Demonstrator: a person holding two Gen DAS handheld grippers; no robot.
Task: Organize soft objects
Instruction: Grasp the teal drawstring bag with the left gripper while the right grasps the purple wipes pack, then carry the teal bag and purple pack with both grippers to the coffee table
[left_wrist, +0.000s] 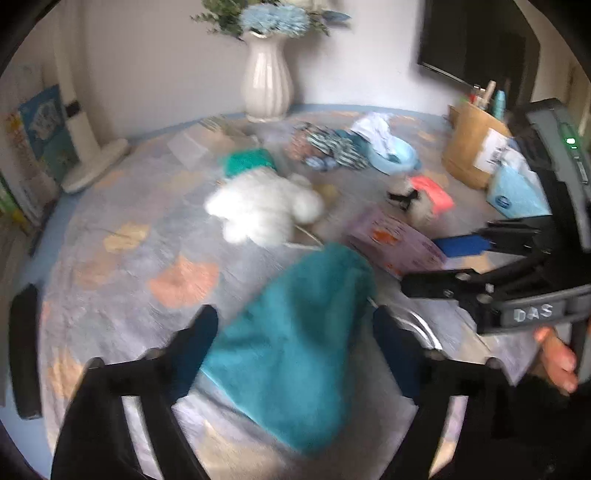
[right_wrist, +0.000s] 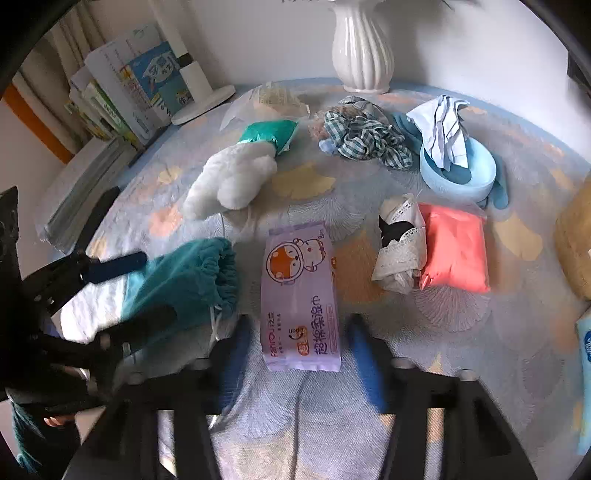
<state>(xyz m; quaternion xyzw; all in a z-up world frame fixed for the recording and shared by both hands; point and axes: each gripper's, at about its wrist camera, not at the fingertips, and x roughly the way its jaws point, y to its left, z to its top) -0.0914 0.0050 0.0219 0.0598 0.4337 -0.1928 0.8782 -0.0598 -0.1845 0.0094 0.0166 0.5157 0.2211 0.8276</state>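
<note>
With both grippers' fingers apart, the left gripper (left_wrist: 295, 354) straddling the teal pouch (left_wrist: 295, 332) and the right gripper (right_wrist: 295, 354) the wipes pack (right_wrist: 300, 295) on the worktop (right_wrist: 480, 332), either closing risks snagging the cloth beneath.

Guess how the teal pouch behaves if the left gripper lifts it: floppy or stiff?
Probably floppy: the teal pouch is plush fabric, slumped and creased on the tablecloth. Its gathered drawstring mouth would likely sag from a one-sided pinch. It looks light and unlikely to roll. The left gripper straddles it with jaws open, not pressing.
</note>
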